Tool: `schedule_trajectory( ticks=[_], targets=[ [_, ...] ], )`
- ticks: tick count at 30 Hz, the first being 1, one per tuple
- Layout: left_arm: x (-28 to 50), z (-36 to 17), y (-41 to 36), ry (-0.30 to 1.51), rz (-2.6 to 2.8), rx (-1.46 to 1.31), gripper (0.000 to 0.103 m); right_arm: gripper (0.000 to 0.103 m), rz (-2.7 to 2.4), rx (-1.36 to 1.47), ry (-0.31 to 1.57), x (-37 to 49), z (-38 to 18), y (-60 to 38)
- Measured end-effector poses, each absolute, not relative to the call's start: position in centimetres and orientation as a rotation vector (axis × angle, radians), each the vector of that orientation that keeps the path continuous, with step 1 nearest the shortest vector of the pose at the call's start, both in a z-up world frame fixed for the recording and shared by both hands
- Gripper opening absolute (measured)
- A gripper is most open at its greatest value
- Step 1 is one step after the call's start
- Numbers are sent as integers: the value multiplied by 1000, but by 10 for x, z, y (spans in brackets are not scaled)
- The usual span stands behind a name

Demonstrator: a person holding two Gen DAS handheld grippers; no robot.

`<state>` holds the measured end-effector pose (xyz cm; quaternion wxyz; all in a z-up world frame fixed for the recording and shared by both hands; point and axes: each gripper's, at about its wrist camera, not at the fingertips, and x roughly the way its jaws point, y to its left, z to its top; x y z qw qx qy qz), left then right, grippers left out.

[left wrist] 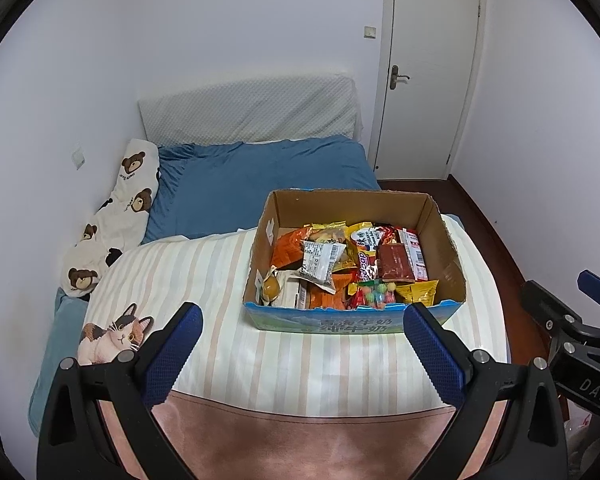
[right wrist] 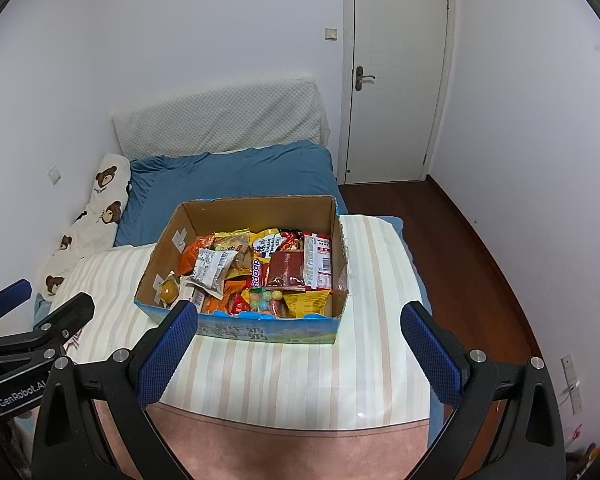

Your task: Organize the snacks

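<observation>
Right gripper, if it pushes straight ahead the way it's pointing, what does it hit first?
Probably the blue front wall of the snack box; the open right gripper points at it across bare striped bedding. Depth is uncertain.

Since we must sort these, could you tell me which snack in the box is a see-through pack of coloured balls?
The candy bag at the cardboard box's near edge; the other packs are opaque.

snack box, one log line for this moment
phase: pre-grasp | left tongs: open, empty | right tongs: open, empty | snack box: full, on striped blanket

cream-striped quilt (left wrist: pixel 236 360), blue sheet (left wrist: pixel 268 176), bear-print pillow (left wrist: pixel 120 216).
</observation>
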<state>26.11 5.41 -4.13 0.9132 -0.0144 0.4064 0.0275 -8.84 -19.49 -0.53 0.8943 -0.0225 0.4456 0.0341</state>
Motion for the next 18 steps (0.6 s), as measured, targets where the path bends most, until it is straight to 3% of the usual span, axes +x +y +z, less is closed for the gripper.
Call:
schedule_trajectory(
  ticks=[18],
  targets=[
    [259, -34, 52, 821, 56, -21, 103, 103, 67, -33, 919, -95, 3, -199]
  ],
)
